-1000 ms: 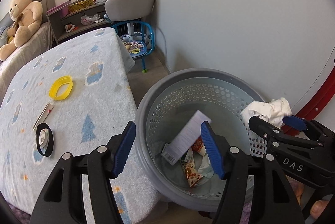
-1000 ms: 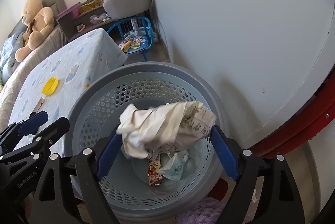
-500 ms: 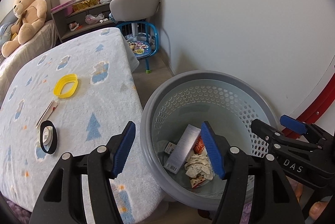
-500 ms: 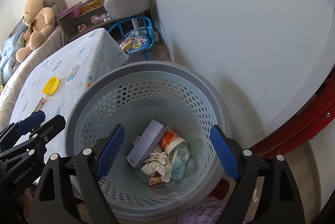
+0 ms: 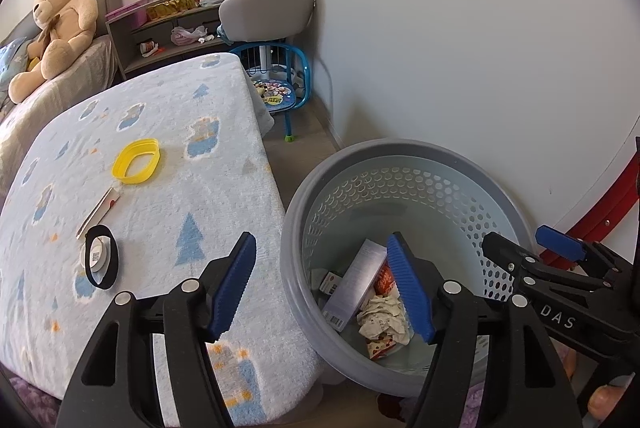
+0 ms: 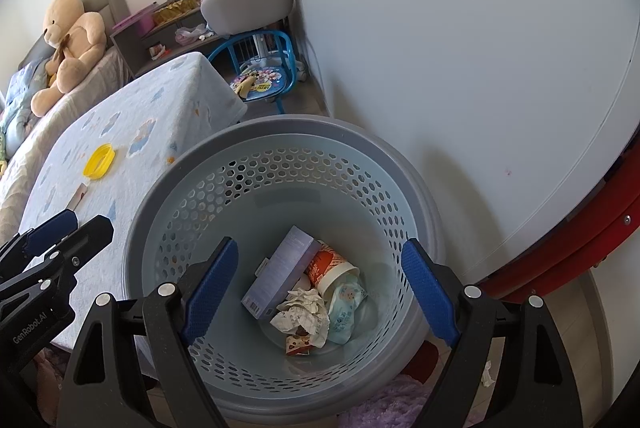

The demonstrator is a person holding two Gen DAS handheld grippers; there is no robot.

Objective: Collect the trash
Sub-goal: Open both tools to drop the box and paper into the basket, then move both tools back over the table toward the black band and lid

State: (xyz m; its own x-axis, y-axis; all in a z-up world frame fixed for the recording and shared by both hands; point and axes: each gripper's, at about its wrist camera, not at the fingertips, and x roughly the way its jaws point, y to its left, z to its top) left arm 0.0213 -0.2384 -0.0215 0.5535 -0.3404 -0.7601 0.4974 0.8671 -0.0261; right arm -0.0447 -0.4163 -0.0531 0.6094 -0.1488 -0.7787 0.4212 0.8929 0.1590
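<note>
Blue-padded right hand-held gripper (image 6: 320, 288) wide open, empty, above grey basket (image 6: 280, 131)

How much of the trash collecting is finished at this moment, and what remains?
Done: a box, a cup and crumpled paper lie in the basket. In hand: nothing; the right gripper is open and the left gripper is opening, both empty. Left: the yellow ring, the black band and a small strip on the table.
</note>
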